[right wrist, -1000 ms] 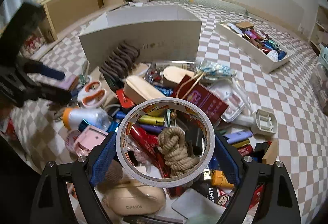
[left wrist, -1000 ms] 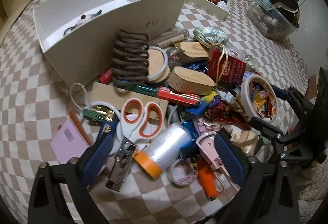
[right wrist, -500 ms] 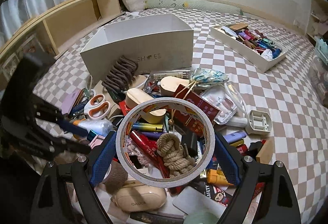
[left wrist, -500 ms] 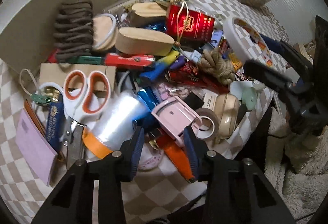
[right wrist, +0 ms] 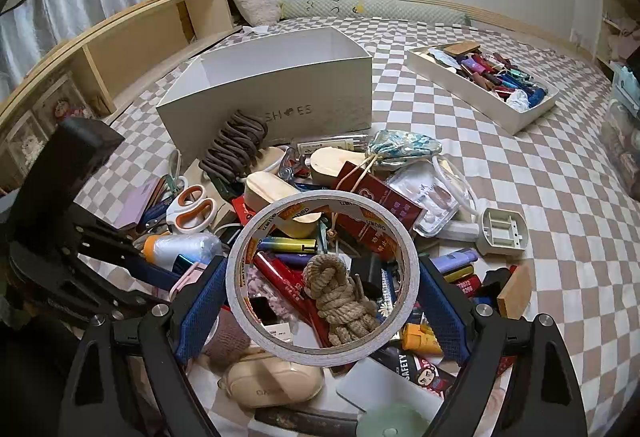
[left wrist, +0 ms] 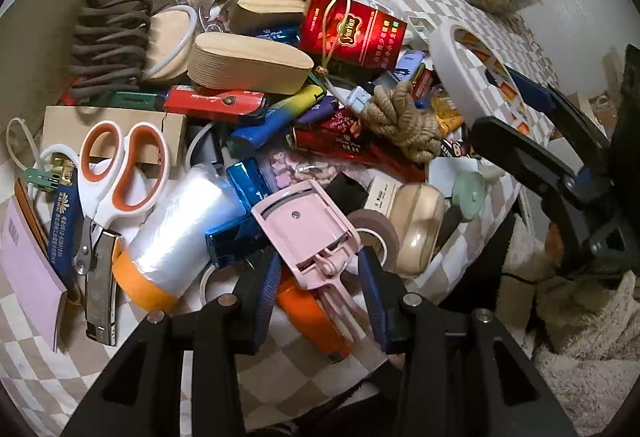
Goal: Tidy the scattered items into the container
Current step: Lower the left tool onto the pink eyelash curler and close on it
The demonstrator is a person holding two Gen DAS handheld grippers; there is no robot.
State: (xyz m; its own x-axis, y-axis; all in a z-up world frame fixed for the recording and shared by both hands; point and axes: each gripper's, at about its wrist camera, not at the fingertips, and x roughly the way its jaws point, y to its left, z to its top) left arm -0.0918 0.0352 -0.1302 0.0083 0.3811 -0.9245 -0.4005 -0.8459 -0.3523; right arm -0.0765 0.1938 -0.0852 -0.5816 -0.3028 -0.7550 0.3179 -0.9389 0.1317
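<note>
Over checkered bedding, right tool (right wrist: 322,311) clamps upright tape roll (right wrist: 322,273); left tool (left wrist: 320,277), part-open, straddles lengthwise pink clip (left wrist: 308,233).

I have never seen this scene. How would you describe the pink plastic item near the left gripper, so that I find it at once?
Start from the big white shoe box on the checked bedcover; the pile of clutter lies in front of it. At the pile's near edge, the left gripper closes around a pale pink plastic clip-like tool. It lies between the clear film roll with an orange end and a brown tape roll, and is the only pink hinged piece there.
</note>
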